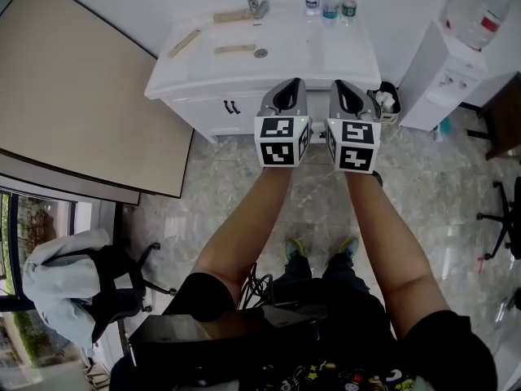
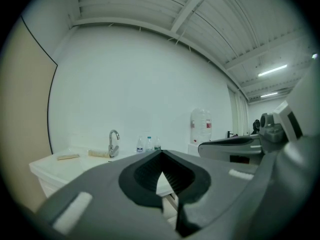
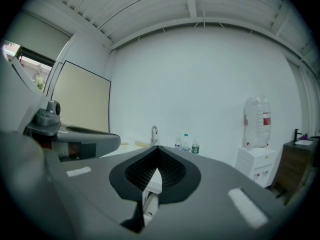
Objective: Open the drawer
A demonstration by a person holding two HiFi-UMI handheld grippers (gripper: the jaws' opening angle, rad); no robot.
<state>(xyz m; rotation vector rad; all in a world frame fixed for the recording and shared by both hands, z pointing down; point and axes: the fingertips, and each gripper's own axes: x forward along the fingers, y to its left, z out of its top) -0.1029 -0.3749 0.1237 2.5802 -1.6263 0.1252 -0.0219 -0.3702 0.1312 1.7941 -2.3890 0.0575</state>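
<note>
Head view: the left gripper (image 1: 286, 96) and the right gripper (image 1: 350, 98), both pressed together and empty, hang side by side over the front edge of the white bench (image 1: 321, 51). The shut drawer (image 1: 236, 108) is in the upper centre, just left of them, with open floor (image 1: 220, 177) below it.

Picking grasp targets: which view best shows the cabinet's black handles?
Head view: black handles sit unobstructed on the cabinet front. Both gripper views show the countertop but hardly any cabinet front, no clear handle.
</note>
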